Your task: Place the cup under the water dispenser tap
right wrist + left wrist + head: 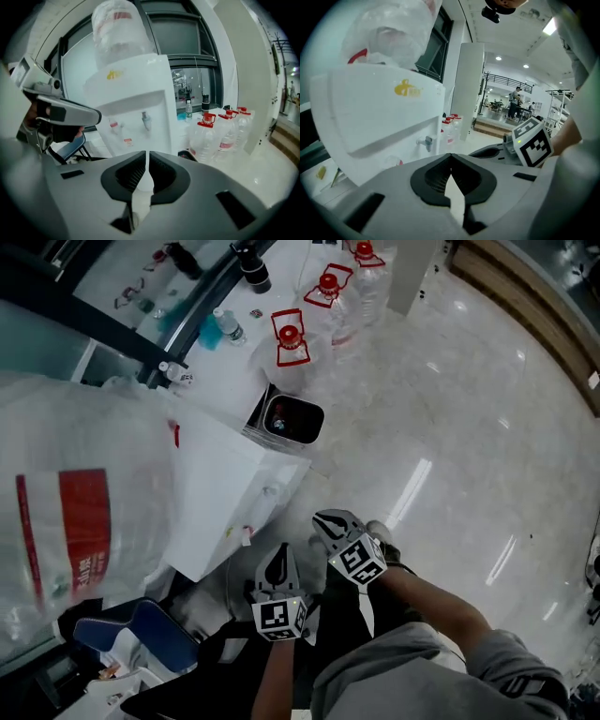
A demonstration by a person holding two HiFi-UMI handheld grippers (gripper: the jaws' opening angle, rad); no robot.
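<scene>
The white water dispenser (pixel 225 484) stands at the left with a big clear bottle (pixel 75 512) on top. Its two taps show in the right gripper view, a red one (pixel 114 125) and a blue one (pixel 146 119); one tap (pixel 425 142) shows in the left gripper view. I see no cup in any view. My left gripper (pixel 278 568) and right gripper (pixel 336 526) hang side by side in front of the dispenser, apart from it. Both have their jaws together with nothing between them, as seen on the left gripper (pixel 450 157) and the right gripper (pixel 148 154).
A small bin (pixel 292 418) sits on the floor right of the dispenser. Behind it stand several water bottles with red caps (pixel 291 343). A blue chair (pixel 141 629) is at the lower left. Glossy floor (pixel 450 456) spreads out to the right.
</scene>
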